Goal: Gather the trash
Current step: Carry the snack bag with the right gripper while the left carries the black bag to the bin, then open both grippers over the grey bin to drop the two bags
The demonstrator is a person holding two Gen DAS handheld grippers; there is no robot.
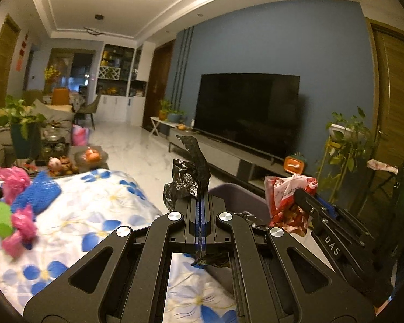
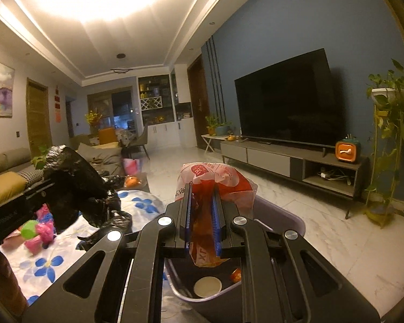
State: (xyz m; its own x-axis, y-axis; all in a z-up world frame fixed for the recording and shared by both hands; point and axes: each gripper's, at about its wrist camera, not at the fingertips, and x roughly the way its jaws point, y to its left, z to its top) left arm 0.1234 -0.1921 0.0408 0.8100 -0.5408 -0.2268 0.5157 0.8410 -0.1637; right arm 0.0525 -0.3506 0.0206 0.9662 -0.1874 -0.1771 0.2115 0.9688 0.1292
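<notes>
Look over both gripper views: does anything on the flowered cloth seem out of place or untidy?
Yes. Crumpled pink scraps, a blue mesh piece and a green cap lie scattered at the left edge of the flowered cloth. They look like loose litter, not yet in the purple bin beside it.

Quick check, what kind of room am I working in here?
A home living room, most likely: a large television on a low media console against a blue wall, and a sofa opposite.

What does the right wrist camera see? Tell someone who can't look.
The right tongs pinch a red and white plastic bag above a purple bin. The left tongs hold a black trash bag over a flowered cloth, with a television behind.
</notes>
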